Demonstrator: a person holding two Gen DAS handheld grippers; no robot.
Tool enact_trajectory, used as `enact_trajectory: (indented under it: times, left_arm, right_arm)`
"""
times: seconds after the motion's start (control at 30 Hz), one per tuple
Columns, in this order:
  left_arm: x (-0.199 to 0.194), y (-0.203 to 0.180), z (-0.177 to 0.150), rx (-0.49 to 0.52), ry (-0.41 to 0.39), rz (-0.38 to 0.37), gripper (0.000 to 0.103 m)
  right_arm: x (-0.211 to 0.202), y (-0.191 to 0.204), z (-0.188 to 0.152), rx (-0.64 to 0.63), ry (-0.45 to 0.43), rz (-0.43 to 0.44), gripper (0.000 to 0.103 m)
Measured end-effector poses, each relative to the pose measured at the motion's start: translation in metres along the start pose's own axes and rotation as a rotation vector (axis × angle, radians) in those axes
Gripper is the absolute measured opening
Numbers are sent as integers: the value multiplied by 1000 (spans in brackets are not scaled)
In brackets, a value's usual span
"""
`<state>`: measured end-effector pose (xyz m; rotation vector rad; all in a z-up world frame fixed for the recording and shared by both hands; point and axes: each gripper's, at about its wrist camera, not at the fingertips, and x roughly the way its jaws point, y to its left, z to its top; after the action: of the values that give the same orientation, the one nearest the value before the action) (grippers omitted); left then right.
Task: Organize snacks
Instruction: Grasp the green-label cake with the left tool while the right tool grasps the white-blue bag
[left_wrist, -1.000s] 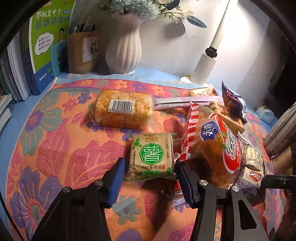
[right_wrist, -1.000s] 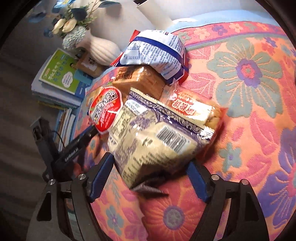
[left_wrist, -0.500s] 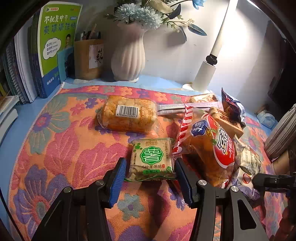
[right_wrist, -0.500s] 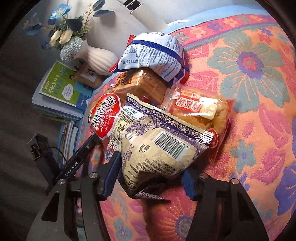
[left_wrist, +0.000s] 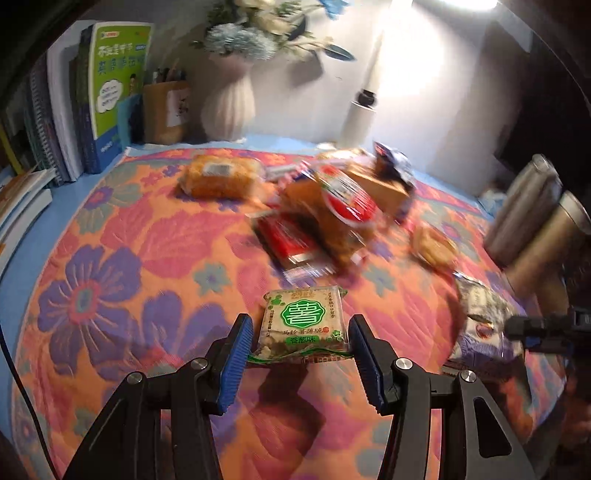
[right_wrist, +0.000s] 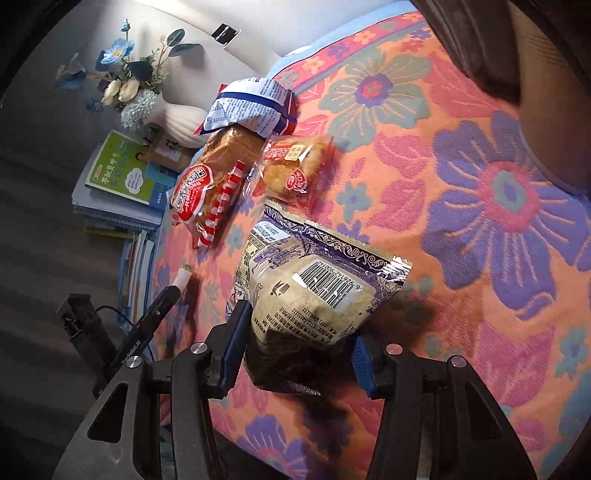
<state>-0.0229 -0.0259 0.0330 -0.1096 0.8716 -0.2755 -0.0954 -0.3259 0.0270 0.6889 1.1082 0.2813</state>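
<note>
My left gripper (left_wrist: 298, 320) is shut on a small square packet with a green label (left_wrist: 306, 314), its blue pads against the wrapper's side edges. The packet sits apart from the snack pile, toward the near side of the floral cloth (left_wrist: 110, 258). My right gripper (right_wrist: 299, 332) has its jaws closing on a beige and purple bag (right_wrist: 317, 280), and the pads press its lower end. A red-labelled bread bag (right_wrist: 207, 195), a toast loaf (right_wrist: 229, 147), a blue and white bag (right_wrist: 251, 107) and a small pastry pack (right_wrist: 295, 170) lie behind it.
An orange snack pack (left_wrist: 221, 177) and a flat red packet (left_wrist: 284, 236) lie on the cloth. Along the back stand books (left_wrist: 110, 92), a pen holder (left_wrist: 164, 110), a white vase (left_wrist: 229, 107) and a lamp (left_wrist: 362, 114). Two metal flasks (left_wrist: 532, 206) stand at the right.
Both grippers have drawn back from the pile, each bringing its pack along. The right jaws went from wide around the beige and purple bag to pressing on it.
</note>
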Motion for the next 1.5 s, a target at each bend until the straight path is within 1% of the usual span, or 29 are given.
enact_trajectory:
  times: [0.13,0.2,0.27,0.3,0.33,0.37,0.4,0.43,0.5,0.53,0.6,0.7,0.77,0.83,0.87,0.93,1.03,1.13,1.2,1.3,1.37,1.4,1.43,1.5]
  left_arm:
    - [-2,-27,-18,69,50,-23,53]
    - [0,-37,-23,100,59,-10,53]
    - [2,-45,-26,131,66,20,54]
    - [2,-47,-28,133,71,18,57]
    - [2,-46,-28,129,73,6,60]
    - [2,-46,-28,120,71,-9,62]
    - [1,-44,-28,110,66,-18,65]
    - [2,-43,-27,98,59,-25,67]
    - [3,-42,-25,78,51,-35,67]
    - [4,-42,-24,72,52,-38,67]
    - [8,-43,-25,76,55,-25,67]
    - [16,-46,-29,85,51,15,67]
    - [17,-47,-31,84,26,26,66]
    - [17,-48,-32,97,9,64,52]
    - [18,-48,-33,101,6,75,51]
    - [18,-47,-32,97,-4,73,50]
    - [18,-45,-33,93,-15,66,50]
    - [19,-46,-34,97,-23,68,50]
    - [18,-47,-35,101,-27,74,50]
    - [18,-45,-35,89,-29,60,48]
    - [16,-42,-34,69,-34,44,46]
    - [14,-40,-34,59,-37,32,44]
    - [13,-39,-34,51,-41,19,42]
    - [8,-37,-35,34,-48,-12,42]
  right_arm:
    - [-17,-1,1,-47,-44,-58,51]
    - [-25,-1,5,-59,-100,-75,51]
    - [-31,1,8,-87,-155,-158,55]
    - [-34,0,7,-96,-166,-191,61]
    - [-35,0,5,-101,-165,-191,64]
    - [-35,1,3,-102,-156,-169,65]
    - [-35,2,0,-100,-142,-135,68]
    - [-34,2,-3,-98,-129,-111,75]
    - [-29,7,-9,-101,-116,-89,80]
    - [-26,10,-10,-110,-110,-90,80]
    - [-17,18,-13,-137,-94,-122,80]
    - [-2,27,-16,-168,-76,-178,81]
    - [6,34,-17,-196,-77,-208,83]
    - [13,41,-15,-215,-74,-243,83]
    - [17,43,-13,-214,-67,-256,83]
    - [25,44,-8,-197,-51,-255,88]
    - [32,46,0,-162,-58,-245,95]
    - [44,48,5,-159,-54,-273,100]
    - [52,51,4,-188,-47,-305,101]
    - [54,55,-1,-248,-76,-327,99]
    - [51,54,-4,-264,-93,-325,93]
    - [48,53,-5,-269,-102,-321,86]
    - [45,52,-5,-271,-106,-307,82]
    - [39,51,-8,-281,-104,-284,77]
